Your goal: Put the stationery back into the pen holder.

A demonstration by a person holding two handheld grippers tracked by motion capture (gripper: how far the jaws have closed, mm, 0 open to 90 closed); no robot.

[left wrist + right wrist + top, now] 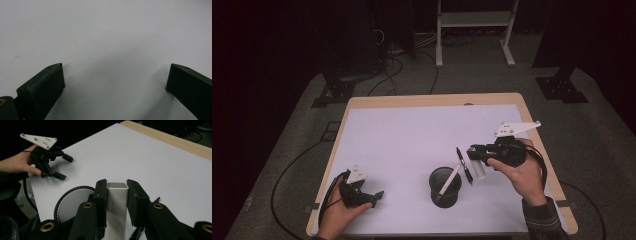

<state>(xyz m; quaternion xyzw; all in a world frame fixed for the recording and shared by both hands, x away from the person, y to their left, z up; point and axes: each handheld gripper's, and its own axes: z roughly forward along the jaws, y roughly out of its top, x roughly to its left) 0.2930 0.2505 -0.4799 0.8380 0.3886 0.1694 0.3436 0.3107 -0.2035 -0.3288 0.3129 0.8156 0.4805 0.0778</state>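
The right gripper (117,202) pinches a white square-sided marker (116,195) across 2 flat faces, just beside the black mesh cup (445,186). It looks light, stiff and smooth, so a mid-body grip suits it. The left gripper (371,198) rests spread on the white sheet (412,135).

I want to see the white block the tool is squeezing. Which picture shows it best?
The right gripper view: the white block stands large and close, clamped between the right tool jaws. In the high view it is a small pale shape at that tool. The left gripper view faces bare white table.
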